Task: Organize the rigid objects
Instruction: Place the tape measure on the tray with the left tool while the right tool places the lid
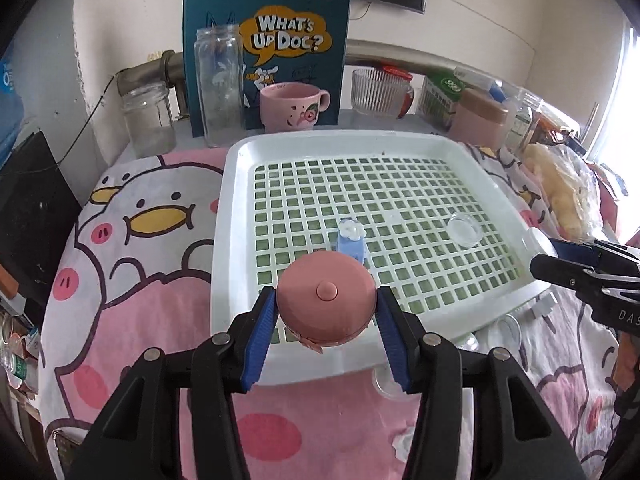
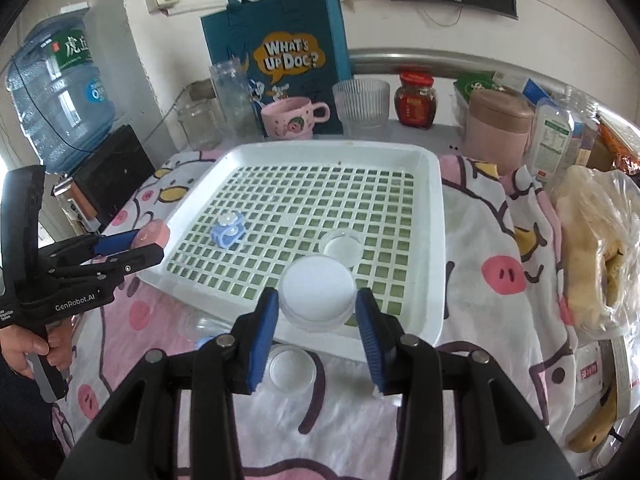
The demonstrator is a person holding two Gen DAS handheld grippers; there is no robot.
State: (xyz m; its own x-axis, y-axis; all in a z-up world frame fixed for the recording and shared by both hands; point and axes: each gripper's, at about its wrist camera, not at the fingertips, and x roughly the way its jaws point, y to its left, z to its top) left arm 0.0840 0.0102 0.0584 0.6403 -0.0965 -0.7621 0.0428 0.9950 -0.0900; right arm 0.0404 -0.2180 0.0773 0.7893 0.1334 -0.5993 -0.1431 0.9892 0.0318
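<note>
A white grid tray (image 1: 236, 216) (image 2: 434, 240) lies on the cartoon cloth. My left gripper (image 1: 326, 304) is shut on a round pink lid (image 1: 326, 296) and holds it over the tray's near left edge; it also shows in the right wrist view (image 2: 152, 234). My right gripper (image 2: 317, 300) is shut on a round clear lid (image 2: 318, 290) above the tray's near edge. In the tray lie a small blue clip with a white flower (image 1: 352, 240) (image 2: 228, 228) and a small clear lid (image 1: 464, 230) (image 2: 341, 248).
A clear lid (image 2: 290, 368) and clear pieces (image 1: 504, 328) lie on the cloth before the tray. Behind it stand glass jars (image 1: 148, 118), a pink mug (image 1: 290, 106), a ribbed glass (image 1: 378, 92), a pink container (image 2: 498, 128) and a blue bag (image 1: 268, 40). Bagged food (image 2: 592, 248) lies right.
</note>
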